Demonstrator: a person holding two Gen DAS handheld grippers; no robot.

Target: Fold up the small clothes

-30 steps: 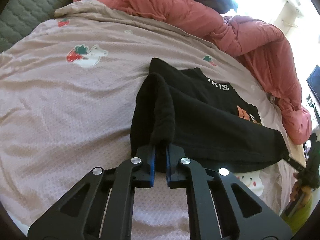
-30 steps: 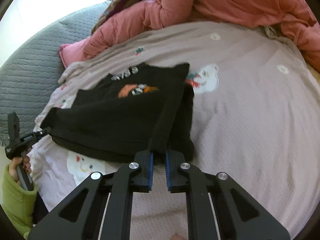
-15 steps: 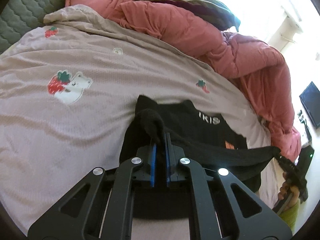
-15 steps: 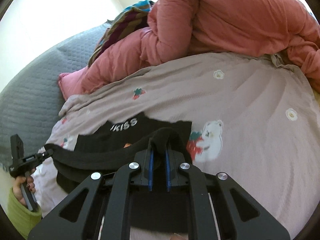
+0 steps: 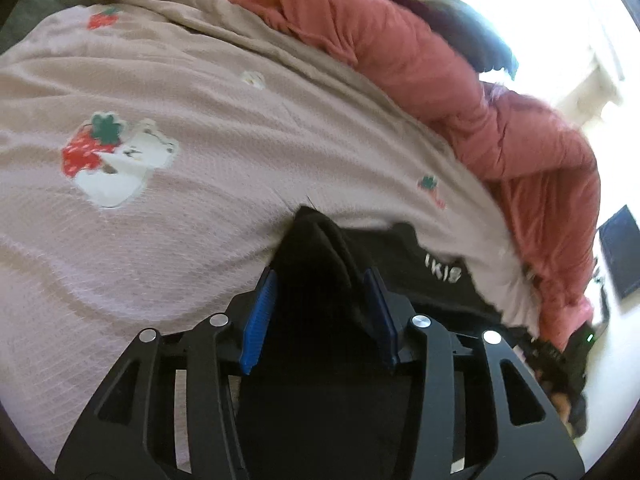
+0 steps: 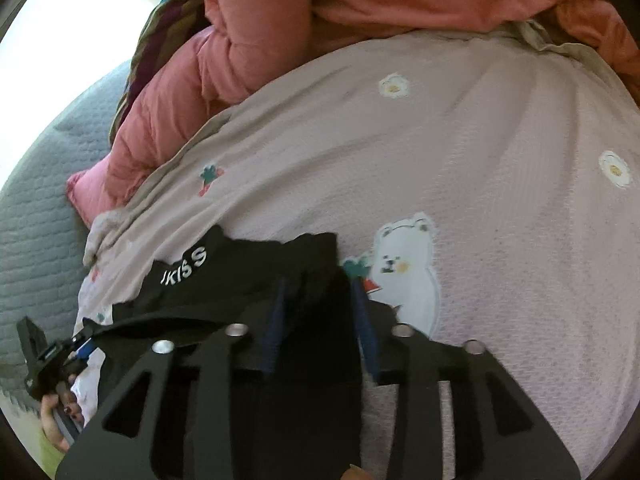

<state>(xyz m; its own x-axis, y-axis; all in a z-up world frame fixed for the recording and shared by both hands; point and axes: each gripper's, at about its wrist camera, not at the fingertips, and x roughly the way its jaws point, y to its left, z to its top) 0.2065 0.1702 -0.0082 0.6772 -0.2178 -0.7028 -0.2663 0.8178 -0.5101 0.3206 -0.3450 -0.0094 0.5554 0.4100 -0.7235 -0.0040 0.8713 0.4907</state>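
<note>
A black top [image 5: 404,252] with white "KISS" lettering lies folded over on the pink printed bed sheet [image 5: 200,220]. My left gripper [image 5: 319,274] is opening. A ridge of the black cloth sits between its blue pads [image 5: 260,316], which no longer pinch it. In the right wrist view the same top [image 6: 224,276] lies under my right gripper [image 6: 317,282]. That gripper is also opening, with black cloth between its pads [image 6: 364,332]. The left gripper [image 6: 52,360], in a person's hand, shows at the lower left, at the top's other corner.
A bunched pink duvet [image 5: 400,60] runs along the far side of the bed, with a striped blanket on it. A grey quilted surface [image 6: 36,220] borders the sheet [image 6: 500,200] on the left. A dark screen [image 5: 620,256] stands at the right edge.
Both grippers carried the top's edge away from me, over its printed front toward the lettered end. Both sets of jaws, shut on the cloth before, now stand apart.
</note>
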